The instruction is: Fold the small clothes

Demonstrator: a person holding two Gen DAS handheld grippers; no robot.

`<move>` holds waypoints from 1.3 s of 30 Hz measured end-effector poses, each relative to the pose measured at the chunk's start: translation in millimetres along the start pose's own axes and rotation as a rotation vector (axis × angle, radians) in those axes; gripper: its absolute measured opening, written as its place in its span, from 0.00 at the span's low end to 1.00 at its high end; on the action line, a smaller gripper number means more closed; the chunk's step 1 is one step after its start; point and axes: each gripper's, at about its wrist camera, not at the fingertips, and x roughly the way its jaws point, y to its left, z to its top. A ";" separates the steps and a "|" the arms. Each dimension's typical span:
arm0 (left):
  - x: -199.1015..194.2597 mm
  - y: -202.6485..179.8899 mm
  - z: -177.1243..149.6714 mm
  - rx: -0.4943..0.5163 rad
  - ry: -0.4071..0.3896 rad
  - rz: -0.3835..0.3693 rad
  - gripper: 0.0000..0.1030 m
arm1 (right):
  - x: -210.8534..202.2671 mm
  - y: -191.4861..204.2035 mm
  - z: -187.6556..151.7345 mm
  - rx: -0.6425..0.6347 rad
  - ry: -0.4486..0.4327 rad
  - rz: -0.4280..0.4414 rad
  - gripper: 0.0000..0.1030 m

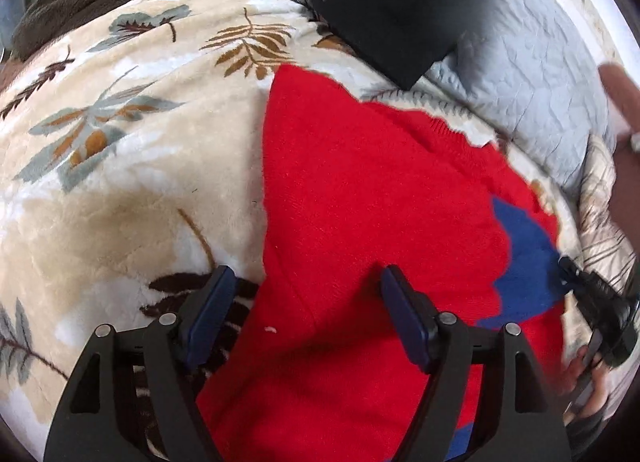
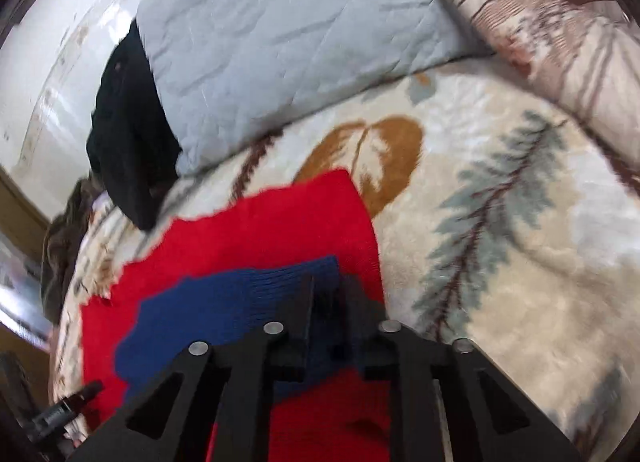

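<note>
Knitwear in red lies spread on the leaf-print blanket of a bed, its blue patch toward one edge. Nearest that garment, the left claw hovers wide open, one finger over the blanket and one over the red knit, holding nothing. The right claw, nearly closed, sits at the blue patch; whether it pinches cloth cannot be told. A thin pinch could slip and spoil the fold. Beyond the garment lie a black garment and a grey quilted pillow.
</note>
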 end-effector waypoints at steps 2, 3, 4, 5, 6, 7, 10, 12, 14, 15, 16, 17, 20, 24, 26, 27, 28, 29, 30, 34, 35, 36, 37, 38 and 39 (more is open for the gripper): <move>-11.3 1.3 0.8 -0.026 -0.039 -0.067 0.73 | -10.8 8.8 -6.5 -0.021 -0.016 0.079 0.21; -14.1 -0.4 0.9 -0.020 -0.053 -0.071 0.73 | -11.9 13.4 -12.6 -0.045 -0.007 0.099 0.26; -14.8 -2.3 0.5 -0.011 -0.060 -0.064 0.73 | -7.9 16.2 -19.0 -0.066 0.018 0.104 0.29; -11.9 -4.2 -1.0 0.002 -0.053 -0.045 0.73 | -0.1 17.3 -24.4 -0.081 0.053 0.086 0.30; -4.6 -5.8 -2.6 0.015 -0.026 -0.023 0.73 | 17.9 16.8 -34.6 -0.101 0.139 0.035 0.30; 5.1 -6.9 -4.5 0.027 0.012 -0.005 0.73 | 19.2 18.5 -38.3 -0.120 0.130 0.026 0.29; 9.3 -16.5 -7.3 0.089 -0.004 0.058 0.74 | 0.9 27.4 -36.1 -0.122 0.107 0.025 0.33; 5.0 -18.2 -7.4 0.086 0.007 0.030 0.74 | -6.4 26.1 -38.0 -0.101 0.113 0.063 0.33; 9.0 -16.4 -7.4 0.084 0.028 0.053 0.74 | -0.9 24.0 -44.8 -0.125 0.193 0.024 0.36; 10.9 -16.5 -8.2 0.085 0.032 0.052 0.74 | -2.2 20.7 -46.7 -0.126 0.201 0.024 0.33; 10.4 -16.5 -8.7 0.087 0.026 0.051 0.74 | -9.2 16.1 -45.9 -0.101 0.172 0.034 0.33; 8.1 -16.9 -9.4 0.083 0.025 0.051 0.74 | -15.2 12.2 -44.3 -0.071 0.145 0.038 0.34; 6.0 -13.7 -11.0 0.059 0.032 0.030 0.74 | -32.5 -9.6 -34.8 0.060 0.035 0.029 0.39; 7.1 -14.8 -11.6 0.062 0.026 0.036 0.75 | -6.2 -8.1 -30.4 0.034 0.083 0.003 0.33; 4.5 -15.0 -12.8 0.062 0.026 0.037 0.75 | -6.5 5.2 -28.5 -0.043 0.075 -0.016 0.05; 3.7 -14.2 -12.3 0.055 0.028 0.030 0.75 | -13.6 9.2 -28.0 -0.047 0.038 0.020 0.05; 2.9 -12.4 -11.4 0.044 0.031 0.019 0.75 | -19.2 10.6 -28.8 -0.049 0.011 0.020 0.05; 3.5 -10.0 -10.2 0.032 0.035 0.008 0.75 | -18.7 10.2 -29.1 -0.051 0.003 0.009 0.05; 5.7 -8.5 -9.4 0.023 0.042 0.006 0.75 | -15.5 7.6 -31.1 -0.049 0.009 -0.019 0.05; 9.3 -17.2 -10.5 0.069 0.033 0.045 0.78 | -0.4 -10.0 -36.1 -0.003 0.077 -0.033 0.04; 8.8 -19.7 -12.2 0.086 0.027 0.058 0.78 | -5.4 -6.3 -33.3 0.004 0.080 -0.033 0.07; 7.0 -20.3 -12.8 0.088 0.023 0.064 0.78 | -11.7 -2.5 -32.4 -0.001 0.071 -0.031 0.12; 3.3 -20.4 -13.4 0.077 0.024 0.061 0.78 | -17.8 0.7 -32.5 -0.016 0.060 -0.020 0.12; 0.0 -19.5 -13.6 0.068 0.024 0.048 0.78 | -25.1 5.4 -34.1 -0.043 0.050 -0.001 0.13; -3.9 -19.6 -14.6 0.064 0.020 0.030 0.78 | -28.8 7.6 -37.3 -0.062 0.050 0.004 0.16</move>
